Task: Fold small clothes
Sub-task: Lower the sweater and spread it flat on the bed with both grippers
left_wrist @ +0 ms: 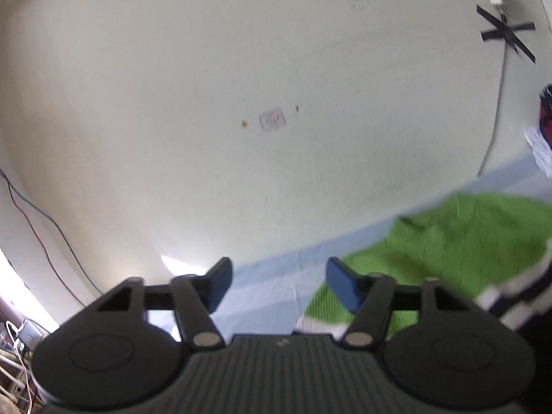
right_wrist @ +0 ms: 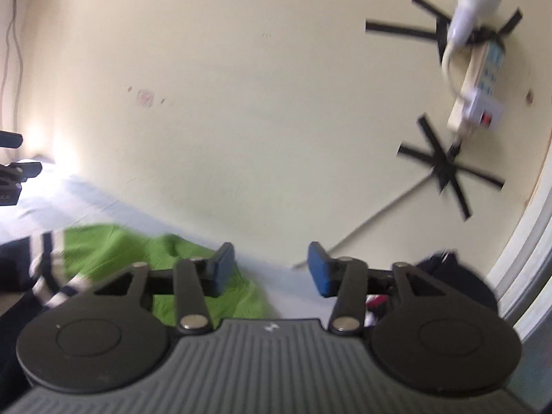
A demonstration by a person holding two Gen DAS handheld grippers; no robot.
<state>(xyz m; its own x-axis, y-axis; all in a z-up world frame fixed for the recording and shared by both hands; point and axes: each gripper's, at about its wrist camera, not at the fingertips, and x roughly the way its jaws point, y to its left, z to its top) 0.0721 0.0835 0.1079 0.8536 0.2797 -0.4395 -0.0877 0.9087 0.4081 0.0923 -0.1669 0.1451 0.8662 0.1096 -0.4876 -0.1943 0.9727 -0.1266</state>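
Both tools gape wide, holding nothing: left tool (left_wrist: 279, 277), right tool (right_wrist: 270, 269). Lower each onto the green knitted garment's (left_wrist: 448, 241) opposite edges, pinching squarely for an even fold.

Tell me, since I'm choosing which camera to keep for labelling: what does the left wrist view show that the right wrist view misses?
Only the left wrist view shows the red and blue wires at the left edge. Only the right wrist view shows the power strip taped to the wall and the dark clothes beyond the right gripper. Both show the green garment on the pale sheet, black tape crosses, and open fingers; the left gripper is empty too.
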